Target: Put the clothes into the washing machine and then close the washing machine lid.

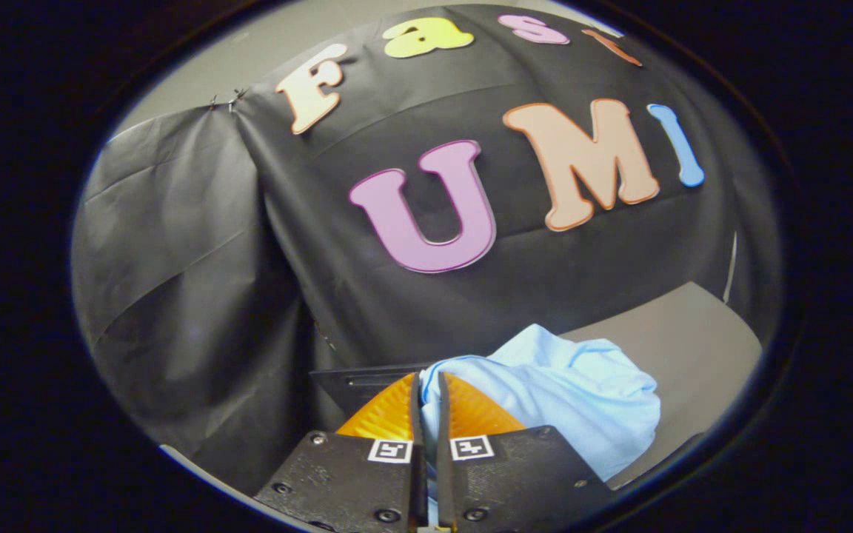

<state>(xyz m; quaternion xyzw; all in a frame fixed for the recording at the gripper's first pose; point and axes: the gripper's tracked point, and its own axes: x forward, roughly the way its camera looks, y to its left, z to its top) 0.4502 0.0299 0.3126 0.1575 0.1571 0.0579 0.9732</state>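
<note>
— Behind everything?
— Black cloth wall [197, 296], creased, hung in two panels; pale grey strip of plain wall above its upper edge.

— Below that?
— Grey bench [693, 348], beyond and to the right of the claw, tilted in this view.

— State of the claw [431, 396]?
— Pressed nearly together, a thin fold of light blue cloth nipped in the narrow gap. Both fingers [389, 418] bearing on that fold, one from each side.

— And the clothes [582, 400]?
— Light blue garment, bunched and rumpled. Pinched at one edge between the fingers, rest of it billowing out ahead and to the right of the claw, in front of the bench. Whether hanging free or resting on the bench: cannot tell.

— Anything else close by?
— Dark flat piece [360, 385] just beyond the fingertips, to the left, with a slot along its top. Nature of it unclear.
</note>
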